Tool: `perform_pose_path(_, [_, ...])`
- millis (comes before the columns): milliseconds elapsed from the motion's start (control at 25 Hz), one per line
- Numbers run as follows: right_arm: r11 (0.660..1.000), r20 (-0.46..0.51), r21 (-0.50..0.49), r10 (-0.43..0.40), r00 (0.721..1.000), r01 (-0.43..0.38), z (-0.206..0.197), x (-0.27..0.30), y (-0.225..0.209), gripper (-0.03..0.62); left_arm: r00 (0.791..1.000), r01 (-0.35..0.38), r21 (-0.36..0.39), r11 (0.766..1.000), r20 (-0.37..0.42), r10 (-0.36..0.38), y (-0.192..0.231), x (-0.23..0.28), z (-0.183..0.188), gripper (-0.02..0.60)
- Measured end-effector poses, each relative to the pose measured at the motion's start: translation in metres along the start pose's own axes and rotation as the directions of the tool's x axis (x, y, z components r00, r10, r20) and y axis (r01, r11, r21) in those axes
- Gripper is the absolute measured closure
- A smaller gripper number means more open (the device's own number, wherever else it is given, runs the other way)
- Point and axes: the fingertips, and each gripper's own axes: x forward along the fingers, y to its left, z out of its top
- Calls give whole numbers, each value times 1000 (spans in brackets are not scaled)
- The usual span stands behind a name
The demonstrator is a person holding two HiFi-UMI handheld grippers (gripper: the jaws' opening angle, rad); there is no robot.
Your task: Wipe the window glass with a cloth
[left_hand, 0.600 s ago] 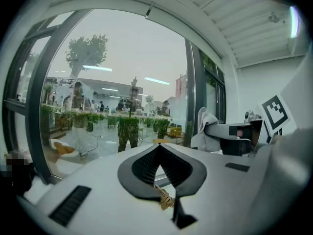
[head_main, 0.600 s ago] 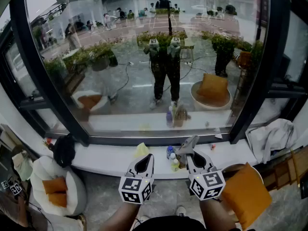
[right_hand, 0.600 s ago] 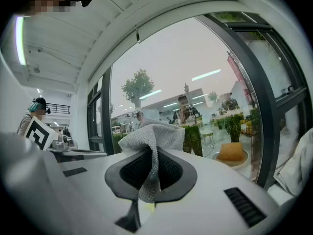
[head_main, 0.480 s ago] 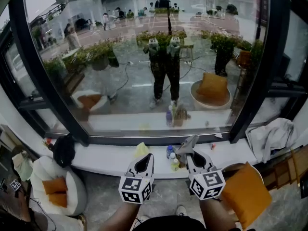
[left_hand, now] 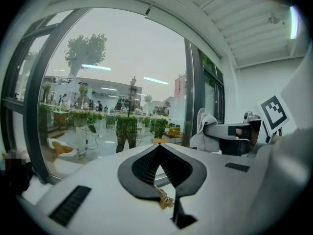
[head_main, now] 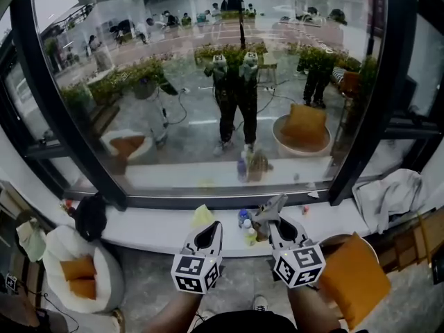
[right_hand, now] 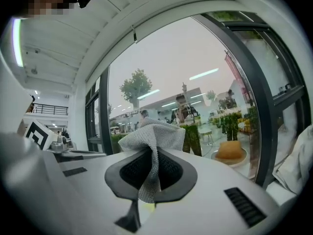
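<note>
Soft, even daylight comes in through the window glass point(head_main: 208, 82), and no hard shadows fall. The pane carries pale reflections of ceiling light strips and of the room. In the head view the window frame point(head_main: 69, 116) bows towards the edges. Both gripper views are fisheye with dark corners and a soft near foreground. The weave of the cloth point(right_hand: 152, 140) is sharp. A lamp strip point(right_hand: 18, 40) glares.

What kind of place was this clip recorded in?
Probably an indoor lounge or lobby beside a big window. Signs: the wide window in a black frame that looks onto a courtyard, a long white sill with bottles on it, and low round seats with orange cushions.
</note>
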Motion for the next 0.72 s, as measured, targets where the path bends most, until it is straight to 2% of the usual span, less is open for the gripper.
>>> perform_pose_path(320, [1000, -13, -8, 8, 1000, -8, -2, 0, -9, 554, 1000, -8, -6, 1000, -5, 8, -6, 7, -4, 574])
perform_pose_path(720, [999, -24, -18, 46, 999, -46, 2, 3, -49, 554, 999, -44, -23, 999, -14, 43, -28, 35, -9, 574])
